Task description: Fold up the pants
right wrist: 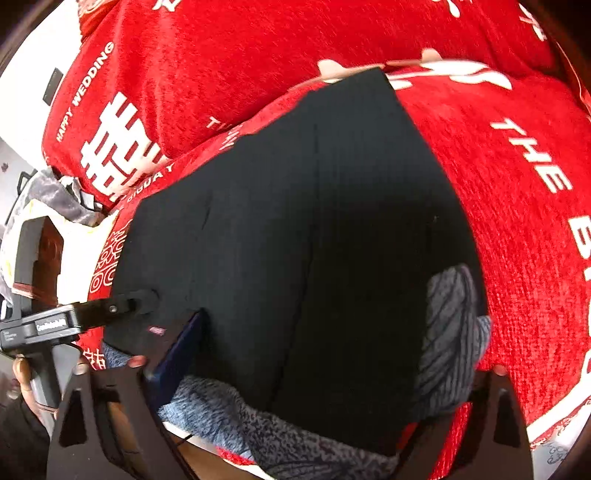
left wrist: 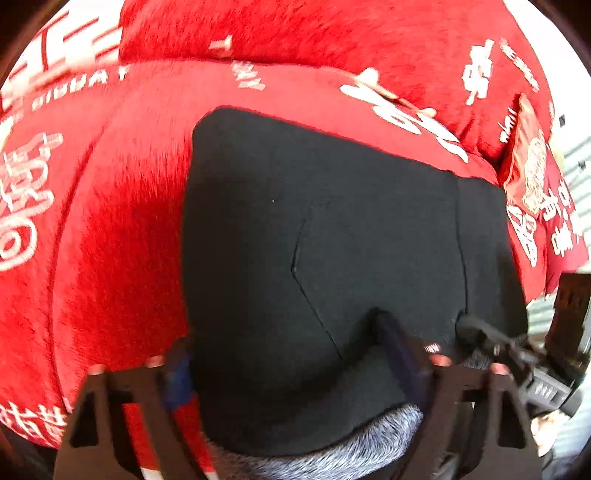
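The black pants (left wrist: pixel 332 229) lie partly folded on a red blanket (left wrist: pixel 110 229), with their grey fleece lining (left wrist: pixel 332 450) showing at the near edge. My left gripper (left wrist: pixel 291 354) is open, its fingers spread wide across the near edge of the pants. In the right wrist view the pants (right wrist: pixel 314 240) fill the middle, with grey lining (right wrist: pixel 450 325) turned out at the right. My right gripper (right wrist: pixel 321 373) is open, its fingers astride the near hem. The left gripper's fingertip (right wrist: pixel 142 299) rests on the pants at the left there.
The red blanket (right wrist: pixel 498 184) with white lettering covers the whole surface, with a raised fold of it behind the pants (left wrist: pixel 295 33). A red cushion (left wrist: pixel 532 173) lies at the far right. Grey cloth and clutter (right wrist: pixel 55 199) sit at the left edge.
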The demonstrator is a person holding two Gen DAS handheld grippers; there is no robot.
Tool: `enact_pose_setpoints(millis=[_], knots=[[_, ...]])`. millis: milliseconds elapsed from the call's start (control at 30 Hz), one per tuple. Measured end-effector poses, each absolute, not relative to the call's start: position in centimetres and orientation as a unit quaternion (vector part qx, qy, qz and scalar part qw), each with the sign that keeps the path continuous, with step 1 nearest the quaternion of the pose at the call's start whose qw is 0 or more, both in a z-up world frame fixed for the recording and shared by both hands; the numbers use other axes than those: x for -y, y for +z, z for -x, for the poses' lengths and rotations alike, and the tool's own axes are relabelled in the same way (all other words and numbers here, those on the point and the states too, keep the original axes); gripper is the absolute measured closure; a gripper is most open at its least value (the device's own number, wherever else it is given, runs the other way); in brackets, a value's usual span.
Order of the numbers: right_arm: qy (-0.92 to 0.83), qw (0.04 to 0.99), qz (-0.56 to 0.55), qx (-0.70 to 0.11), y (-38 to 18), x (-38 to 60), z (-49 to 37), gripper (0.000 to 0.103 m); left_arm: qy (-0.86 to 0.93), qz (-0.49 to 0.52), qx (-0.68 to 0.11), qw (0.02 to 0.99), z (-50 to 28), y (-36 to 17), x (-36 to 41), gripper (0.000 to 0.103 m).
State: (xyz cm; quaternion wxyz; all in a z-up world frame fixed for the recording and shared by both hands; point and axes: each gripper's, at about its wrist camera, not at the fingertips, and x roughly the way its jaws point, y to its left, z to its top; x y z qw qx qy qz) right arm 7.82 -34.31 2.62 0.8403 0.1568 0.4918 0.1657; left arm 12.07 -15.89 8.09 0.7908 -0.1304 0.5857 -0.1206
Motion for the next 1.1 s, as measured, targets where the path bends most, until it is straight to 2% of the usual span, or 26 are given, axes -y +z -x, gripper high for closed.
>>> enact_pose_setpoints(millis=[67,200,300,667,1100], knots=[[0.166,0.842,-0.159,-0.489,3.2,34.3,-7.5,0.034,-0.122,0.108,-0.577,0.8,-11.8,9.0,16.2,0.041],[0.153,0.852,-0.132,-0.483,5.0,32.6,-6.7,0.045,-0.116,0.098,-0.572,0.806,-11.6,10.0,16.1,0.053],[0.159,0.863,-0.126,-0.463,7.0,31.4,-5.7,0.051,-0.106,0.097,-0.57,0.809,-11.3,10.8,15.9,0.055],[0.179,0.875,-0.091,-0.442,10.9,25.7,-4.4,0.052,-0.078,0.136,-0.548,0.822,-9.7,13.8,10.4,0.056],[0.227,0.857,-0.062,-0.459,10.1,15.4,-6.1,0.052,-0.011,0.149,-0.538,0.83,-10.0,14.1,-0.2,0.056]])
